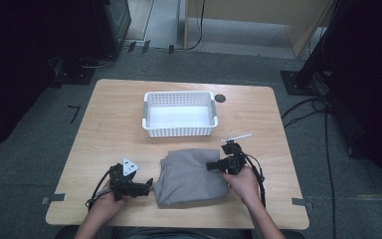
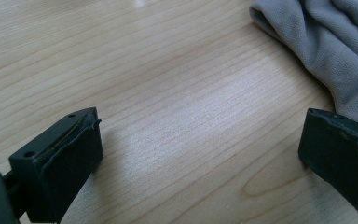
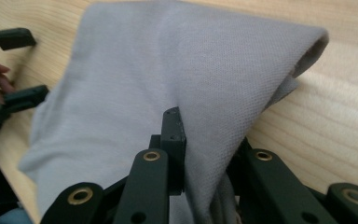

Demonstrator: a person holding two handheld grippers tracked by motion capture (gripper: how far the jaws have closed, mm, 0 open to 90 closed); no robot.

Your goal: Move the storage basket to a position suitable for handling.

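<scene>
The right tool [image 3: 200, 154] is pinching only a bunched edge of the folded grey knit cloth [image 1: 191, 177], so in my judgement the fabric may slide out of the grip or the neat folds may fall open if it is lifted, since the left tool [image 2: 200, 154] stands spread and empty just beside the cloth's other edge. The cloth lies on the pale wooden worktop [image 1: 109, 114], in front of the white perforated plastic basket [image 1: 179, 130], soft, matte and rumpled at one corner.

Looks like lab or recording room. Light wooden desk [image 1: 114, 99] stands alone on grey carpet [image 1: 40, 124], tape marks [image 1: 74, 113] on floor. Black cables [image 1: 303, 107] trail across carpet; dark stands and equipment [image 1: 112, 22] ring desk. Wooden panelling [image 1: 248, 12] at back.
</scene>
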